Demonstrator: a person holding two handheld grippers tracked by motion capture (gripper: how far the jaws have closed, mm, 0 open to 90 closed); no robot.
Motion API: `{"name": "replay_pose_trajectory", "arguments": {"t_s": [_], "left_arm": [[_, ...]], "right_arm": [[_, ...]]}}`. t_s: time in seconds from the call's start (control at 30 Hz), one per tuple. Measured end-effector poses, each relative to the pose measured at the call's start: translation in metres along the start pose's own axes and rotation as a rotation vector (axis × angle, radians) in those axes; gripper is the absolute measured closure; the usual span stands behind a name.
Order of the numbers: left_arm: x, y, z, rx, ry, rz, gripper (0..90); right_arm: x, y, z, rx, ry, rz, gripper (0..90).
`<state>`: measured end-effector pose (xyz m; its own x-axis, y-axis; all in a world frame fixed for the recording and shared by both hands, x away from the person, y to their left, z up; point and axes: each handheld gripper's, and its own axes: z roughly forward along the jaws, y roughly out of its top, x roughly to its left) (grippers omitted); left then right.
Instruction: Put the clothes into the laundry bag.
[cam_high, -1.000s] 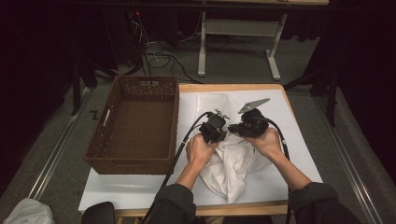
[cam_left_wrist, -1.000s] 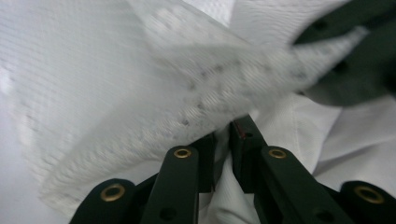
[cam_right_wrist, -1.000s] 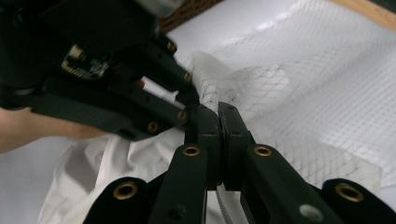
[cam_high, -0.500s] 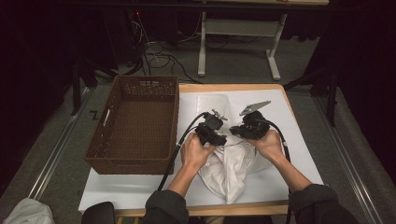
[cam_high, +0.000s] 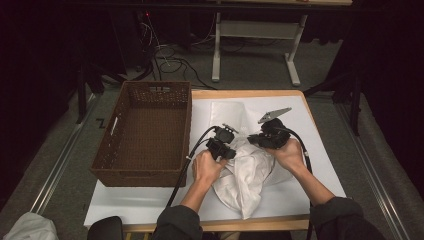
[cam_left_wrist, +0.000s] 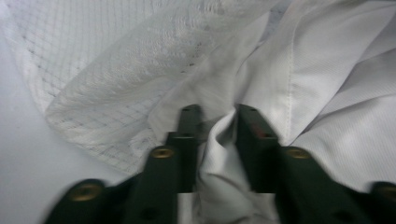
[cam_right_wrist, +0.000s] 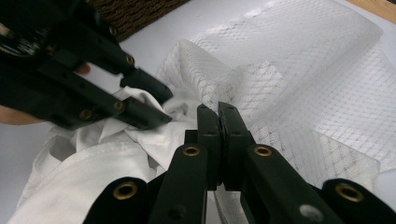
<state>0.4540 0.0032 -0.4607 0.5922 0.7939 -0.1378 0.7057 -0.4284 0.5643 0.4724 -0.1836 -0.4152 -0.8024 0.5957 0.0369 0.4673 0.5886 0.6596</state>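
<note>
Left gripper (cam_high: 223, 146) shifted left, jaws apart astride fold of white garment (cam_high: 247, 180). Right gripper (cam_high: 257, 139) pinched tight on mesh bag (cam_high: 231, 112) beyond.

A crumpled white garment (cam_high: 247, 175) lies bunched near the front edge of the bench (cam_high: 320, 150), its far end touching a flat, translucent white mesh laundry bag (cam_high: 231, 114) printed with a fine grid, which lies just behind it.

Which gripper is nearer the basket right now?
Left. The left gripper sits just right of the basket, over the white cloth. The right gripper is farther right, across the cloth.
</note>
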Motion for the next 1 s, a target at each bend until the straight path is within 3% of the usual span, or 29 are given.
{"name": "replay_pose_trajectory", "arguments": {"t_s": [0.03, 0.07, 0.13, 0.23, 0.33, 0.43, 0.53, 0.63, 0.83, 1.0], "left_arm": [[0.0, 0.0, -0.001, -0.013, -0.029, -0.017, 83.5], [-0.002, 0.0, -0.004, -0.026, -0.048, -0.01, 86.0], [-0.01, 0.002, -0.011, -0.058, -0.062, 0.047, 87.2], [-0.024, 0.008, -0.02, -0.087, -0.055, 0.142, 87.3], [-0.028, 0.014, -0.019, -0.095, -0.02, 0.165, 87.3], [-0.021, 0.017, -0.008, -0.112, 0.012, 0.133, 87.1], [-0.013, 0.017, 0.004, -0.134, 0.048, 0.098, 86.5], [-0.015, 0.018, 0.006, -0.144, 0.065, 0.109, 81.7], [-0.02, 0.014, -0.014, -0.125, 0.071, 0.15, 58.2], [-0.013, 0.005, -0.037, -0.123, 0.073, 0.115, 45.5]], "right_arm": [[0.0, 0.0, 0.0, -0.001, -0.001, 0.0, 90.0], [-0.001, 0.001, 0.0, 0.003, -0.001, -0.001, 90.0], [0.0, 0.002, 0.001, -0.004, 0.004, 0.005, 90.0], [0.004, 0.007, 0.002, -0.007, 0.008, 0.006, 90.0], [0.009, 0.011, 0.002, -0.02, 0.017, -0.023, 90.0], [0.013, 0.01, 0.0, -0.021, 0.024, -0.031, 90.0], [0.009, 0.005, -0.004, -0.018, 0.024, -0.025, 90.0], [0.002, -0.003, -0.002, -0.008, 0.023, 0.006, 90.0], [0.0, -0.005, -0.001, -0.018, 0.03, 0.018, 90.0], [0.0, -0.005, -0.001, -0.019, 0.028, 0.002, 90.0]]}}
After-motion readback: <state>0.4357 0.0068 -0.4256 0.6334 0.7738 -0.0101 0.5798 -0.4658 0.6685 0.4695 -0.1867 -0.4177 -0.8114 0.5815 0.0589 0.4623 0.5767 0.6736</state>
